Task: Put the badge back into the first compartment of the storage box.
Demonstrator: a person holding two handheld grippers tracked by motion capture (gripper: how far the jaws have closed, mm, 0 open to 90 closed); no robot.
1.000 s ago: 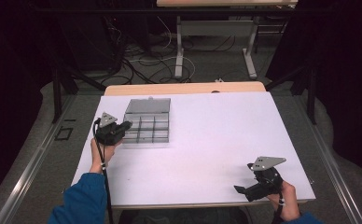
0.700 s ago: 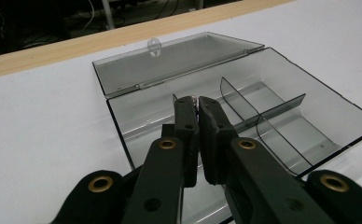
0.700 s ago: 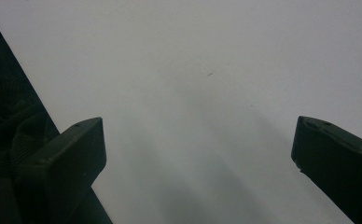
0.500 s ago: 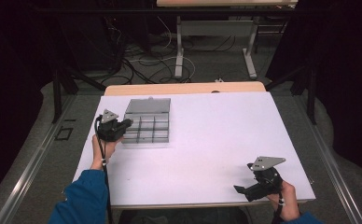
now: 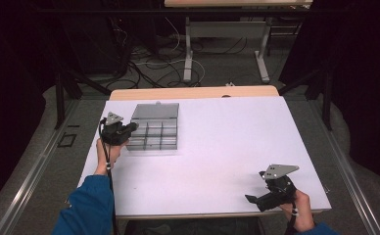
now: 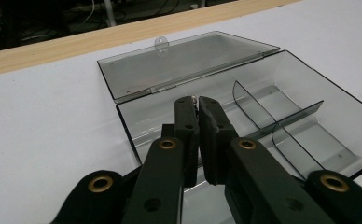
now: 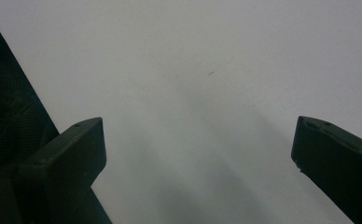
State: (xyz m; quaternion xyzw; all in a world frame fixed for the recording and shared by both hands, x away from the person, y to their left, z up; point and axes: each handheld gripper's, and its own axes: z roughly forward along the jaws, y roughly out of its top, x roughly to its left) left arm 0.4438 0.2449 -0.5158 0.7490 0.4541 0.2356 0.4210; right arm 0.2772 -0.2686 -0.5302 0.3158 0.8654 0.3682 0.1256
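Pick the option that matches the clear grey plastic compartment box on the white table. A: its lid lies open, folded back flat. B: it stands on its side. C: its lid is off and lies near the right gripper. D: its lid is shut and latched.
A: the clear grey plastic compartment box has its hinged lid folded back flat, with the dividers exposed.

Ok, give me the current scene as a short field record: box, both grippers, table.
box: clear grey plastic compartment box, lid open and laid back, compartments look empty
left gripper: jaws shut on a tiny shiny item, too small to identify, above the box's near-left compartment
right gripper: jaws wide open, nothing between them, at the near right corner, apart from the box
table: white top, wooden far edge
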